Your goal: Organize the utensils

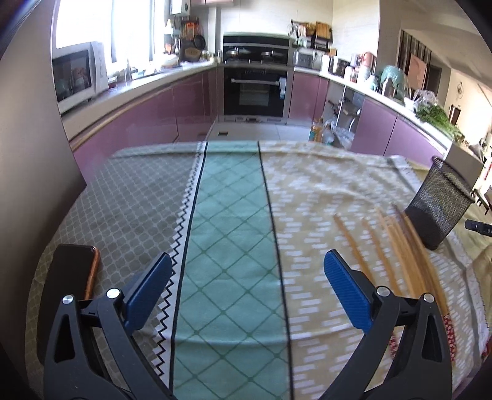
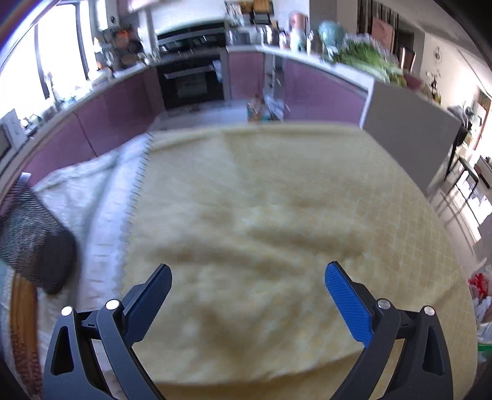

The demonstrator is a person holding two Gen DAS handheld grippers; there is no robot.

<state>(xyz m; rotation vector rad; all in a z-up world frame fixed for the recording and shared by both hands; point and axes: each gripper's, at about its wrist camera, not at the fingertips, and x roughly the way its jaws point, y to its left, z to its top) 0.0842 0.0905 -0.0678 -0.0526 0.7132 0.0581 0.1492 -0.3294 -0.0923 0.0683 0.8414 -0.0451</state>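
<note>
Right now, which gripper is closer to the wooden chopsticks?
Left, probably. The chopsticks lie just beyond the left gripper, to its right. In the right gripper view they only peek in at the far left edge, by the mesh cup.

Daylight enters via window (image 1: 89, 21), upper left, blown out to white in both views. Fisheye bends edges, dark vignette at corners. Right wrist view motion-blurred, esp. yellow cloth (image 2: 276, 215); left view sharper.

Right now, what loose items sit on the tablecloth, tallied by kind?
Black wire-mesh holder: 1
Dark smartphone in an orange case: 1
Wooden chopsticks, lying beside the holder: a blurred bunch, at least 5, exact count unclear
Total: at least 7 items. Both hand-held grippers are open and empty.
</note>
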